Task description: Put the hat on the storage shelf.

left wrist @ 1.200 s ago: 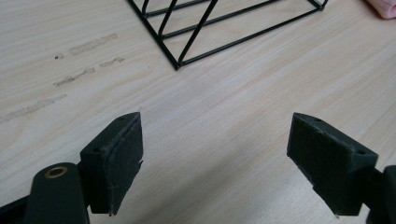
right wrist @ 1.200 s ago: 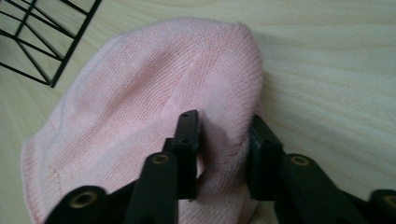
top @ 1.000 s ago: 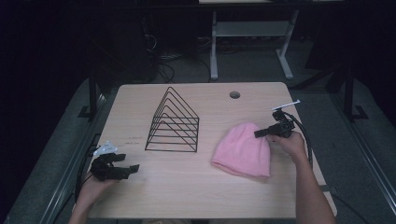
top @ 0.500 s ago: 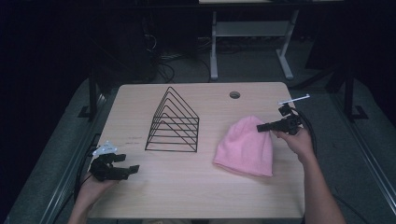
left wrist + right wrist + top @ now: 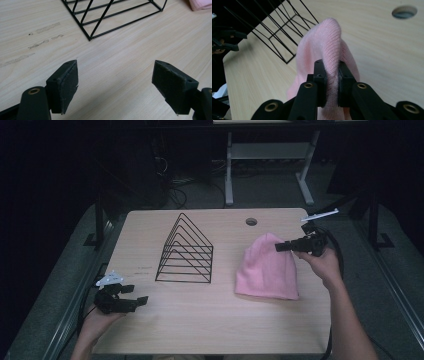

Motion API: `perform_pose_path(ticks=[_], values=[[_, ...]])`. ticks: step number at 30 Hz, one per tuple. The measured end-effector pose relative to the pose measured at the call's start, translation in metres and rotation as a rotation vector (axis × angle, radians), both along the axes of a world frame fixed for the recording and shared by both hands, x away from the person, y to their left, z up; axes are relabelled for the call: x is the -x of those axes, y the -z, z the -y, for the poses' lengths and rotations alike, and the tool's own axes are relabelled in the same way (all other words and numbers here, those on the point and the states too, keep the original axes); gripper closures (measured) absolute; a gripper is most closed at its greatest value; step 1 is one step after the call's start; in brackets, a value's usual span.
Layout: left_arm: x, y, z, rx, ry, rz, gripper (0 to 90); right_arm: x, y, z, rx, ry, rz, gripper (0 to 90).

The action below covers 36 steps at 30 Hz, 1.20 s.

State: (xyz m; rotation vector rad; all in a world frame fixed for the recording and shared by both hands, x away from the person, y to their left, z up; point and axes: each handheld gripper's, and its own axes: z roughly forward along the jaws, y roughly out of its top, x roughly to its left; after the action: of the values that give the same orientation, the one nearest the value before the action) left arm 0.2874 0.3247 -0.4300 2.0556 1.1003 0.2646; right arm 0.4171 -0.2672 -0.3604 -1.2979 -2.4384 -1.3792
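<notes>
A pink knit hat [image 5: 267,270] lies on the right half of the wooden table [image 5: 210,325]. Its top end is pulled up off the surface. My right gripper [image 5: 281,247] is shut on that raised end; in the right gripper view the pink fabric [image 5: 324,42] is pinched between the two black pads [image 5: 331,68]. A black wire rack [image 5: 186,252] shaped like a triangle stands at the table's middle. My left gripper [image 5: 141,301] rests near the front left corner, open, and its jaws [image 5: 116,80] have only bare wood between them.
A round cable hole [image 5: 251,221] sits near the far edge, behind the hat. The rack's near corner [image 5: 90,38] lies just ahead of the left gripper. Beyond the table stand white desk legs [image 5: 229,175] and cables on a dark floor.
My right gripper has risen with the hat's end in it, so that end now stands higher off the table. The left gripper has stayed where it was.
</notes>
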Motion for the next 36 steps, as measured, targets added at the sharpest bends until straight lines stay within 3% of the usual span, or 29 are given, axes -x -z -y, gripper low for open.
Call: perform_pose_path(ticks=[8, 15, 32, 36], values=[[-0.003, -0.007, 0.007, -0.012, 0.047, 0.005, 22.0, 0.008, -0.037, -0.012, 0.007, -0.047, 0.106, 81.0], [-0.005, -0.015, 0.012, 0.004, 0.083, 0.014, 22.2, 0.012, -0.061, -0.022, 0.036, -0.086, 0.164, 81.1], [-0.013, -0.053, 0.013, 0.046, 0.200, 0.031, 22.1, 0.016, -0.096, -0.041, 0.032, -0.146, 0.238, 81.1], [-0.015, -0.063, 0.014, 0.038, 0.220, 0.035, 22.2, 0.019, -0.105, -0.047, 0.029, -0.165, 0.250, 81.1]])
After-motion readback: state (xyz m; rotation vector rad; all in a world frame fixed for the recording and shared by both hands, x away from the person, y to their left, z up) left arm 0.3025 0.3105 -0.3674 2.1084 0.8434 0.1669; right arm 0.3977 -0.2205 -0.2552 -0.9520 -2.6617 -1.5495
